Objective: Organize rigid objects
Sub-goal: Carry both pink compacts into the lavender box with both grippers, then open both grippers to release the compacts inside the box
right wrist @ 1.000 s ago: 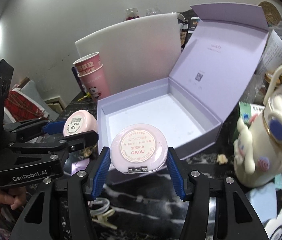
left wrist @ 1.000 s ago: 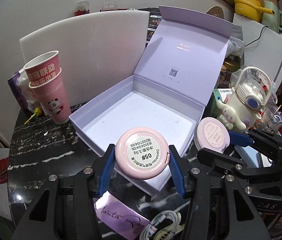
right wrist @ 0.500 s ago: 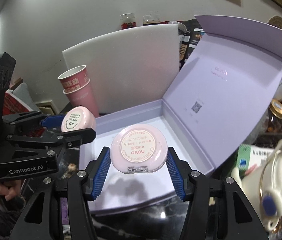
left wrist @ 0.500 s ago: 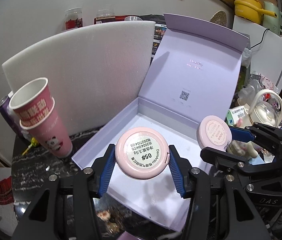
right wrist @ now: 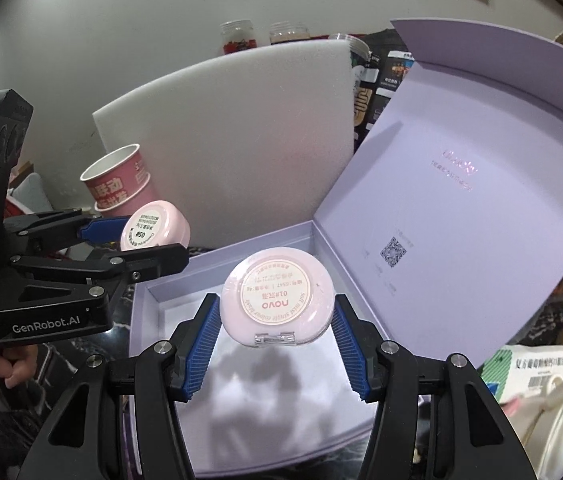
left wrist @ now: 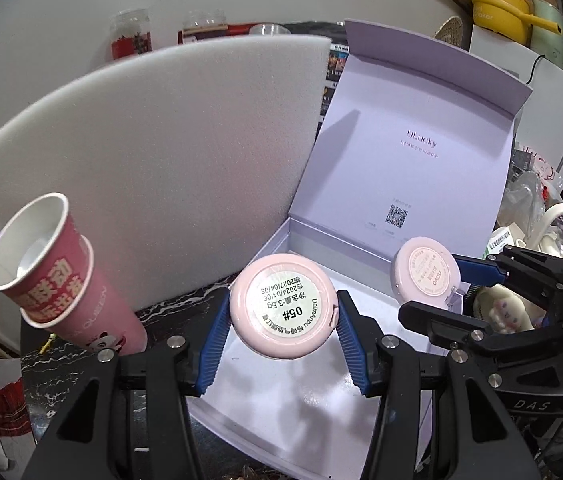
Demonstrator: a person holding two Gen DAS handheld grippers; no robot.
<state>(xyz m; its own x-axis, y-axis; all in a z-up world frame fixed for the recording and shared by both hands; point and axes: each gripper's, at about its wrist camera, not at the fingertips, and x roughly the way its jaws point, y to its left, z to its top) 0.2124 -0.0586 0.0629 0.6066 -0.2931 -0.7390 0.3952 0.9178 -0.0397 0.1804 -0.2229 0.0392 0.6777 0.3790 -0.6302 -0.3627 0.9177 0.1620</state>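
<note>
My left gripper [left wrist: 281, 320] is shut on a round pink compact [left wrist: 283, 305] with a label reading 05#. It holds it above the near left part of an open lilac box [left wrist: 265, 248]. My right gripper [right wrist: 275, 320] is shut on a second pink compact [right wrist: 277, 302] labelled novo, above the box [right wrist: 217, 258]. Each gripper shows in the other's view: the right one [left wrist: 441, 280] with its compact [left wrist: 425, 272], the left one [right wrist: 141, 236] with its compact [right wrist: 153, 230]. The box lid [left wrist: 413, 160] stands open behind. The box floor is bare.
A white foam board [left wrist: 153, 160] leans behind the box on the left. Stacked pink paper cups [left wrist: 53, 276] stand left of the box on the dark marble table [left wrist: 41, 364]. A cream cartoon kettle [left wrist: 517, 308] and cluttered packets stand right of the box. Jars line the back wall.
Both grippers have moved forward with their compacts, from in front of the box to above its inside. Their grip has not changed.
</note>
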